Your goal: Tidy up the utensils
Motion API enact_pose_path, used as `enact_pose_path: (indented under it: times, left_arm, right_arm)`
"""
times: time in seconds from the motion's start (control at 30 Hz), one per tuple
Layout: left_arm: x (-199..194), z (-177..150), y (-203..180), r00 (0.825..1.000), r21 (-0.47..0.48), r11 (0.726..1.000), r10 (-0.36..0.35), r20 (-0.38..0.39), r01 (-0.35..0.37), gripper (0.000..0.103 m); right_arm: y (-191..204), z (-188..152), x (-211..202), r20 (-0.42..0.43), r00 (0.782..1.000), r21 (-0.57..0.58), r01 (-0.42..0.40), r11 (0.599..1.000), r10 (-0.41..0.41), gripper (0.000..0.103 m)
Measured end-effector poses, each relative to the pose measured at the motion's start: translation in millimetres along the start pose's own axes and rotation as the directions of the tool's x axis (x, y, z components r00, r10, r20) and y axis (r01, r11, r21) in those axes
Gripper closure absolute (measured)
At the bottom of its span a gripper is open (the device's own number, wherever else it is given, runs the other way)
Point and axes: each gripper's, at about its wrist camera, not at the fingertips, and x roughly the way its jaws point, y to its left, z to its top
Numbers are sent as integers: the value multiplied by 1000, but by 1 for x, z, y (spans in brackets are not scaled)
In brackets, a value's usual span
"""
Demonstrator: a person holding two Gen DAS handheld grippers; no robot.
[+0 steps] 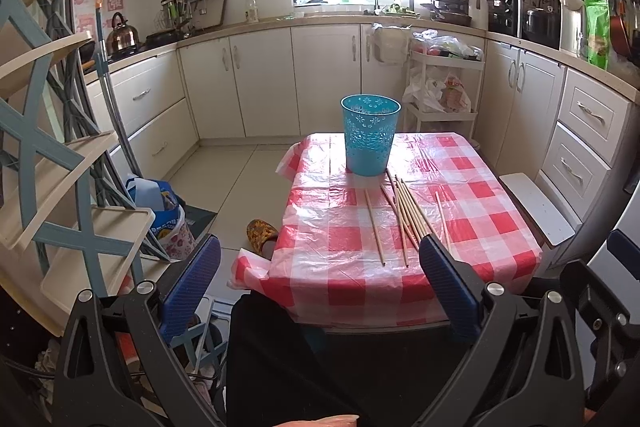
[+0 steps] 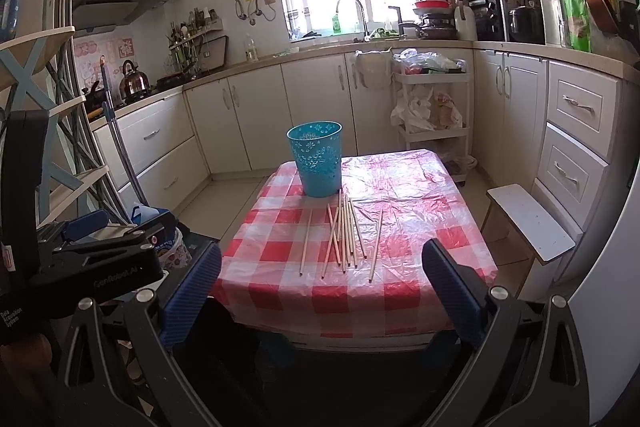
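So this was right at the start of the job, as far as I could judge: nothing picked up yet. The chopsticks (image 2: 346, 235) were lying loose on the counter (image 2: 420, 227) with the red-and-white checked cover, a bunch of them fanned out in a messy pile, one stray off to each side. The blue perforated bin (image 2: 318, 159) stood upright just behind them, toward the far edge, with the nearest stick tips almost at its base. It looked empty from these angles, though I couldn't see the bottom.

Both tools were held back off the near edge of the counter, well apart from the sticks. The left gripper (image 1: 320, 279) had its jaws spread wide with nothing between them, and the right gripper (image 2: 322, 287) was the same, released and empty.

My guess was the step in hand was just lining up for the first grab. The next move would call for bringing one gripper down low over a stick, probably one of the loners since they're clear of the pile, pinching it across its width, then tipping it upright to drop into the bin. Thin round sticks on slippery plastic would likely roll, so a flat, square approach mattered.
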Motion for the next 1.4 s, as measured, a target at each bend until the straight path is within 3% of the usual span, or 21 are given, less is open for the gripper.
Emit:
enact_pose_path:
  times: [0.47,0.8,1.13,1.4]
  left_arm:
    - [2,0,2,1000,-7,1000,0,-14,0,8]
    - [3,-1,2,1000,-19,1000,-11,-10,10,8]
    - [8,-5,1,999,-25,999,-33,-21,33,8]
    - [24,-6,2,998,-28,999,-40,-43,39,8]
  right_arm:
    - [2,-5,2,-2,1000,5,-14,1000,14,7]
    - [5,-7,4,-3,1000,-34,10,999,-10,7]
    - [5,-7,9,-58,997,-61,41,997,-45,7]
    - [0,-5,17,-42,997,-58,62,996,-65,7]
